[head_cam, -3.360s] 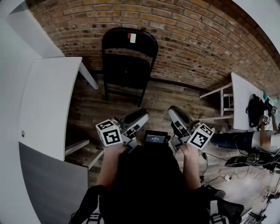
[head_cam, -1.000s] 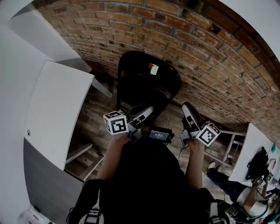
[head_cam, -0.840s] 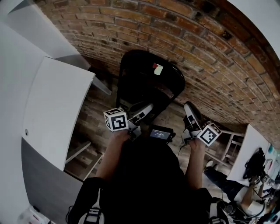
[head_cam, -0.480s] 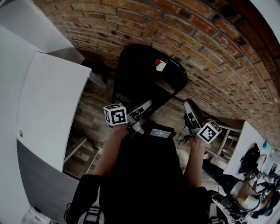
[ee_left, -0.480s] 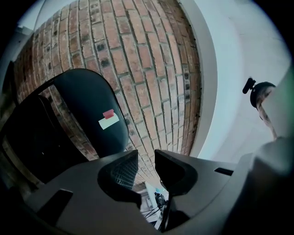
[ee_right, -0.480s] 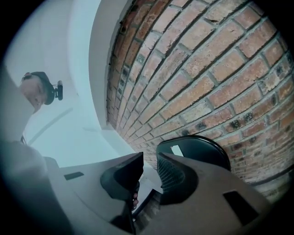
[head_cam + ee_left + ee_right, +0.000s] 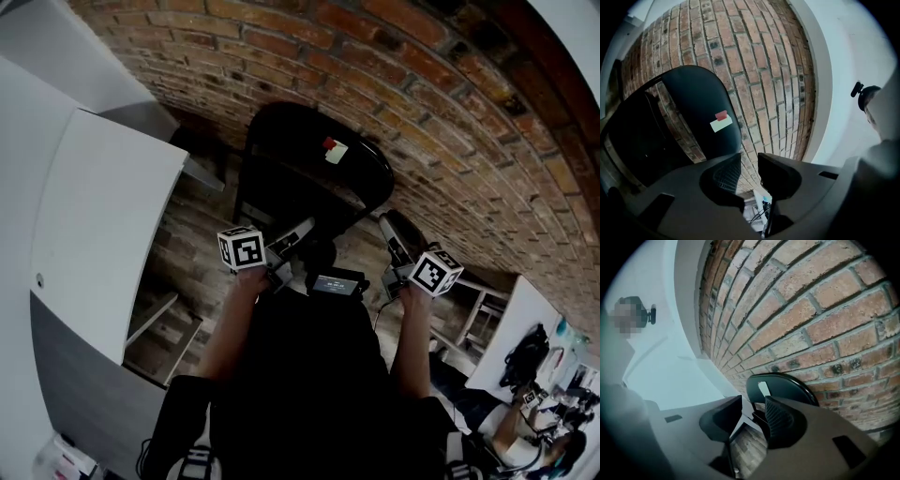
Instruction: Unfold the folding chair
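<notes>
Two jaws of the left gripper (image 7: 302,231) stand slightly apart with nothing between them. Just ahead, the folding chair (image 7: 314,169) stands folded on the wooden floor (image 7: 192,234) against the brick wall (image 7: 422,84). The right gripper (image 7: 389,225) has jaws that have just been opening, and they too are empty.

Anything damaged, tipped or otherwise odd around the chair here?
Nothing stands out. The folding chair stands folded against the brick wall, looking intact; only a small white-and-red label sits on it.
</notes>
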Demonstrator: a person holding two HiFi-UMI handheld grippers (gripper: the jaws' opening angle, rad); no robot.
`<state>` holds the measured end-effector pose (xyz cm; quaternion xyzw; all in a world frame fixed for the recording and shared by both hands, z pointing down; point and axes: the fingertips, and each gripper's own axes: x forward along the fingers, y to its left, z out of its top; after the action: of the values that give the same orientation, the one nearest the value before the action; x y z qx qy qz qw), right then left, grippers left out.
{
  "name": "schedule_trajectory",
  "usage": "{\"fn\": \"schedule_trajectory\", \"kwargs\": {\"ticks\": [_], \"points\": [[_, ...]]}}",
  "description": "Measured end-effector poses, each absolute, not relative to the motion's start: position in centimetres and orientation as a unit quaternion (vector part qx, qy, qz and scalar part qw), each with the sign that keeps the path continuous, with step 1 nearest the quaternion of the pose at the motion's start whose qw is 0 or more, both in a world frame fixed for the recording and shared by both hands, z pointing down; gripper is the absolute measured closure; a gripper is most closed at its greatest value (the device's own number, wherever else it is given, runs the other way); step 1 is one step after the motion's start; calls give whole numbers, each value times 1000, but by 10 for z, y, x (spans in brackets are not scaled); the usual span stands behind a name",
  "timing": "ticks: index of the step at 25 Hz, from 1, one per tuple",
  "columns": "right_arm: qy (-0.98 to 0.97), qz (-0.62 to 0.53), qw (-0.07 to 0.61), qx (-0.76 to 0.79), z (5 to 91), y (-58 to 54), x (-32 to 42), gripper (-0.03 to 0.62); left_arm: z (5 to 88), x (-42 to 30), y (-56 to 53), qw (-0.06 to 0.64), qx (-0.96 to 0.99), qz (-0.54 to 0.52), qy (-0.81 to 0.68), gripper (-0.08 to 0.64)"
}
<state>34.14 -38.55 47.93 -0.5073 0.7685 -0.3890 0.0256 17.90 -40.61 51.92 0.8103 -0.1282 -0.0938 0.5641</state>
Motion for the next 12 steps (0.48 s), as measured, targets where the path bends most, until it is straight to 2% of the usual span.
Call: {"fn": "schedule_trajectory", "kwargs": {"ticks": [3, 12], "points": [[764, -379, -19, -522, 498, -395, 367, 448, 531, 185, -406, 569, 805, -88, -144, 453], [774, -373, -73, -507, 539, -441, 397, 416, 562, 191, -395, 585, 789, -77, -175, 453]]}}
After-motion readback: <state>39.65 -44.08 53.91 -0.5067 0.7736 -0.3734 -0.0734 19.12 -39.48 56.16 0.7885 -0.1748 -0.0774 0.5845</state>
